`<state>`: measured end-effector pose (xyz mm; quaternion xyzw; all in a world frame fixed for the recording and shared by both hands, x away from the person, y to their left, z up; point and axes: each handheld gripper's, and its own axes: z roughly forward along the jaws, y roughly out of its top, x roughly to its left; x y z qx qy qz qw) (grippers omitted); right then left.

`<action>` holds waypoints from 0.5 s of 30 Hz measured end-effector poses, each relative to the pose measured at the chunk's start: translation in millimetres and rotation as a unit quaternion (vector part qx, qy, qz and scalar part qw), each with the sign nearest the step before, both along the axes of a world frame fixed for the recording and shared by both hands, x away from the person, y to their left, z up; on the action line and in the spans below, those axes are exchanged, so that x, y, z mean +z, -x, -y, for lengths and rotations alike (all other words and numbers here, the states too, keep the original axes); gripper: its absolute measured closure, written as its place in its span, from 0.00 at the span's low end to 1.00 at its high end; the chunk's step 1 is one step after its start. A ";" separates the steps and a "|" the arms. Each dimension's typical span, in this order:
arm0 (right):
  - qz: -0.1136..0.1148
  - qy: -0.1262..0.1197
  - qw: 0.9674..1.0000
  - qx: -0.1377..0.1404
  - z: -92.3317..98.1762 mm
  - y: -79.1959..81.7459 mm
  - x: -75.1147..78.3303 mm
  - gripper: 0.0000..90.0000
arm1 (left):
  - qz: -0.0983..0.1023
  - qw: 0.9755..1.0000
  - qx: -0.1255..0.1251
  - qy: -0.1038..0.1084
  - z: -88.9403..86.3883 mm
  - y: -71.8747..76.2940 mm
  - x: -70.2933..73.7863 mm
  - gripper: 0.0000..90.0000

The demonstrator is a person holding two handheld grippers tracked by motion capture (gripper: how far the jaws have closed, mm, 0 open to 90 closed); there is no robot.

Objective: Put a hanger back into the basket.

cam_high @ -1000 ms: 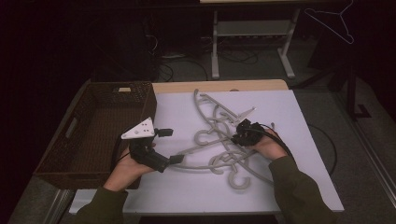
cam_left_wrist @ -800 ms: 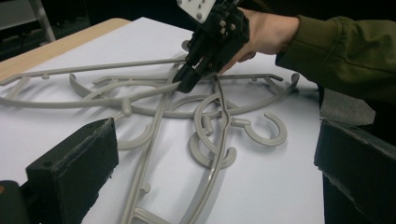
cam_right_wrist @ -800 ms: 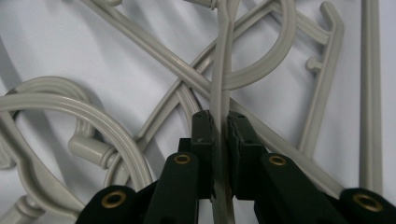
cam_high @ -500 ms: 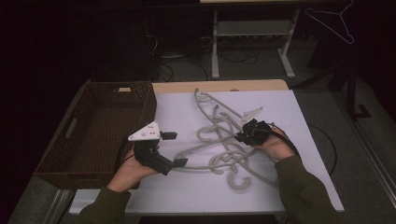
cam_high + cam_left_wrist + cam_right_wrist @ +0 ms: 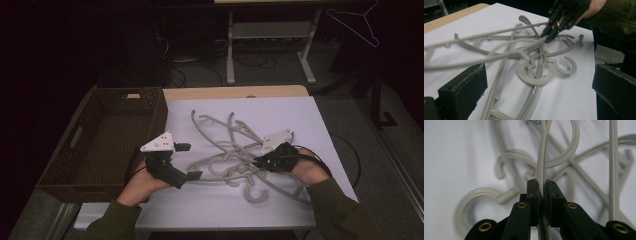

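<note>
A tangle of several grey plastic hangers [image 5: 227,150] lies on the white table [image 5: 300,115]. My right gripper [image 5: 257,161] is at the pile's right side, shut on the thin stem of one hanger [image 5: 541,162] just below its hook. From the left gripper view, that right gripper [image 5: 547,36] pinches the hanger, whose long arm [image 5: 499,53] is lifted off the table and blurred. My left gripper [image 5: 189,161] stands open at the pile's left edge. Its jaws are wide apart, and a hook ring [image 5: 534,72] lies on the table ahead of them, untouched.
A dark wicker basket [image 5: 75,185] stands along the table's left side, right beside my left hand. A wire hanger [image 5: 357,20] hangs at the back right above the floor. A metal table frame [image 5: 270,35] stands behind the table.
My right hand has pulled to the right and a little up with the hanger in its jaws, shifting the tangle. The left hand has barely moved.
</note>
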<state>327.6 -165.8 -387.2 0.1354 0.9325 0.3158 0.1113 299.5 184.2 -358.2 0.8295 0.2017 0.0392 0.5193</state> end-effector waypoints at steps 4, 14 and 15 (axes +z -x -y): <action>-0.004 0.004 0.999 0.035 -1.2 15.8 -4.2 0.91 | -0.001 1.000 0.000 -0.003 0.6 -0.2 -1.4 0.00; -0.017 0.012 0.995 0.094 2.4 37.0 -18.7 0.91 | -0.005 1.000 0.000 -0.007 1.7 -1.6 -5.1 0.00; -0.016 0.010 0.995 0.096 2.5 36.6 -19.0 0.91 | -0.004 1.000 -0.001 -0.009 1.8 -2.0 -5.6 0.00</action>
